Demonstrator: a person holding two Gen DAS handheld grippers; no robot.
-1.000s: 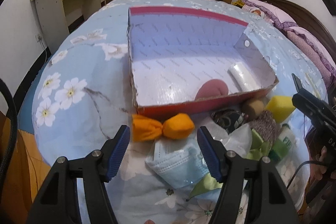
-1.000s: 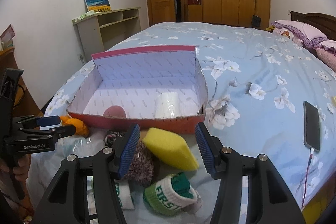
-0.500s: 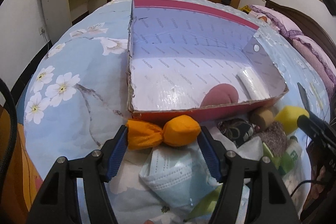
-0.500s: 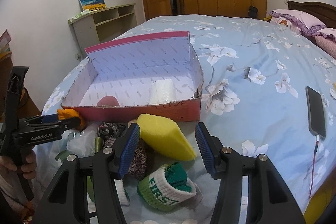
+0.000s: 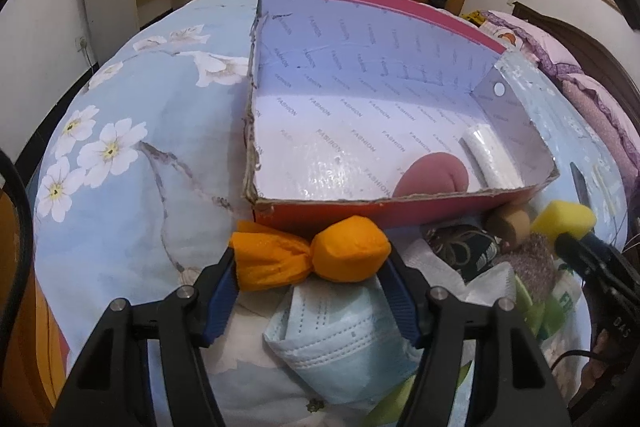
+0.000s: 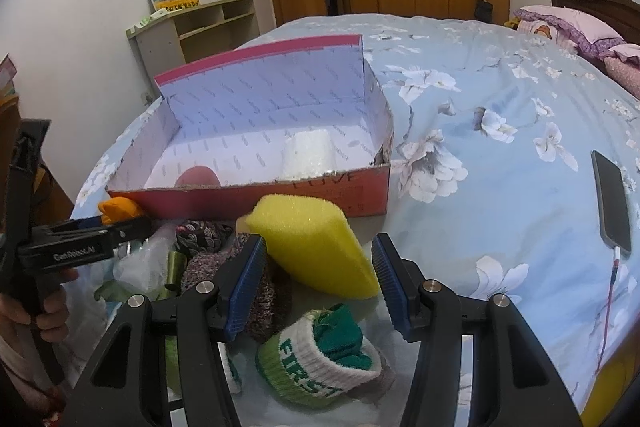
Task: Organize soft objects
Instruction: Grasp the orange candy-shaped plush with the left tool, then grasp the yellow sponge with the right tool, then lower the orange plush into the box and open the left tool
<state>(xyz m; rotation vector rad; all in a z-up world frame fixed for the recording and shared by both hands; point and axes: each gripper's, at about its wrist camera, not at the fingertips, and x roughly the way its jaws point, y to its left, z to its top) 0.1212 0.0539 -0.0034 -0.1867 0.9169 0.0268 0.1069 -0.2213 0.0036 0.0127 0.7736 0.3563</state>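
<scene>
A floral blue bed (image 6: 500,75) carries a red cardboard box (image 6: 360,193) beyond the jaws, soft clutter below them, a phone (image 6: 610,201) rightward.

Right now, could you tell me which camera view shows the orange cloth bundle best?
The left wrist view: the orange cloth bundle lies whole and close, spanning the open left gripper, just in front of the red box. The right wrist view shows only part of it, behind the left gripper's fingers.

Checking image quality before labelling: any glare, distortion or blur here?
Left wrist: glare on the box floor, strong fisheye bulge, dark corners, orange bundle sharp. Right wrist: same bulge, even light, sponge sharp, no clear blur.
</scene>
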